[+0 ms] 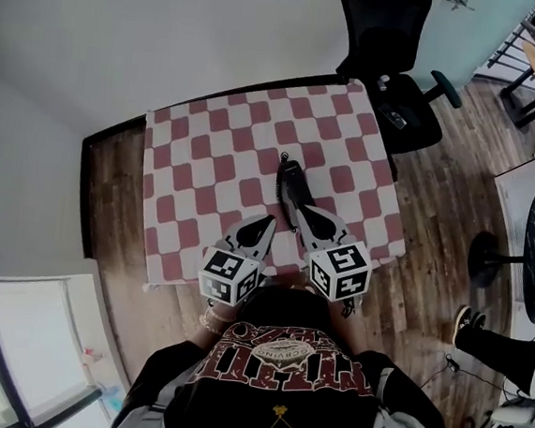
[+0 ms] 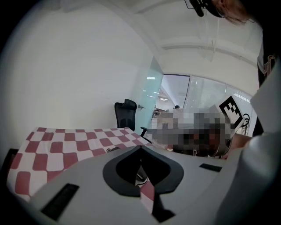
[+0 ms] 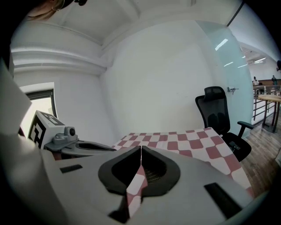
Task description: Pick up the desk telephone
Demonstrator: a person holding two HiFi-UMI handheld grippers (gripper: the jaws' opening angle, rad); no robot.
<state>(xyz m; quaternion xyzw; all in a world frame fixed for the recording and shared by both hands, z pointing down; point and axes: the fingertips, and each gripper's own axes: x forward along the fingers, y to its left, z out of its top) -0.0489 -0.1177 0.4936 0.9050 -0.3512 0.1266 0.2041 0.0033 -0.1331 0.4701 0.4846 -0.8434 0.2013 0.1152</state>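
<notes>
Left tool (image 1: 265, 222) and right tool (image 1: 289, 171) hover closed and empty over the surface's (image 1: 189, 154) near edge. I see no telephone, so I'd locate it first, then open.

We saw the tablecloth (image 1: 207, 156) as matt cloth, lying smooth. The floor (image 1: 431, 271) was wood-look planking with a slight sheen. The left gripper (image 2: 140, 148) and right gripper (image 3: 140, 148) had matt grey plastic shells, their dark inner linings possibly rubber.
</notes>
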